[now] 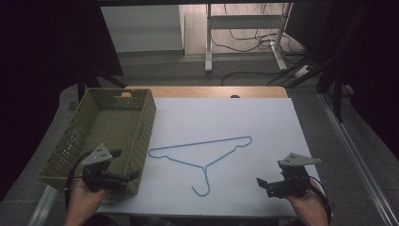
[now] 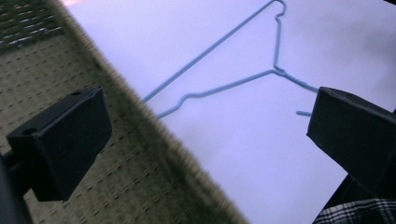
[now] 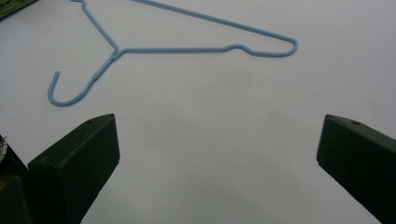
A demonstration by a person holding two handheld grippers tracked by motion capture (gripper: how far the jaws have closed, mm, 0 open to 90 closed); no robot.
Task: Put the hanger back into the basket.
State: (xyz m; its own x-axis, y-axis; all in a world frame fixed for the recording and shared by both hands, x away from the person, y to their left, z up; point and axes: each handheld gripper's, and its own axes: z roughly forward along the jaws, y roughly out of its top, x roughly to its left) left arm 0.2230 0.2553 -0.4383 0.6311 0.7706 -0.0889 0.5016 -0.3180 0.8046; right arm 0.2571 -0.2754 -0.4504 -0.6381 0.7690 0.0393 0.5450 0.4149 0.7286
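Observation:
A light blue wire hanger (image 1: pixel 203 155) lies flat on the white sheet (image 1: pixel 244 117), its hook pointing toward the near edge. In the right gripper view the hanger (image 3: pixel 187 49) lies ahead of my right gripper (image 3: pixel 217 154), whose jaws are wide open with only bare sheet between them. That right gripper (image 1: pixel 266 185) sits at the near right of the sheet, well apart from the hanger. My left gripper (image 1: pixel 124 164) hovers open over the near right corner of a green woven basket (image 1: pixel 145 134). Its own view has the left gripper (image 2: pixel 210 135) straddling the basket wall (image 2: pixel 140 154), hanger (image 2: pixel 275 70) beyond.
The basket looks empty and takes up the table's left side. A strip of wooden tabletop (image 1: pixel 207 91) shows behind the sheet. Farther back stand a white table frame (image 1: pixel 244 21) and loose cables (image 1: pixel 244 40) on the floor. A plaid sleeve (image 2: pixel 359 212) shows at the lower right.

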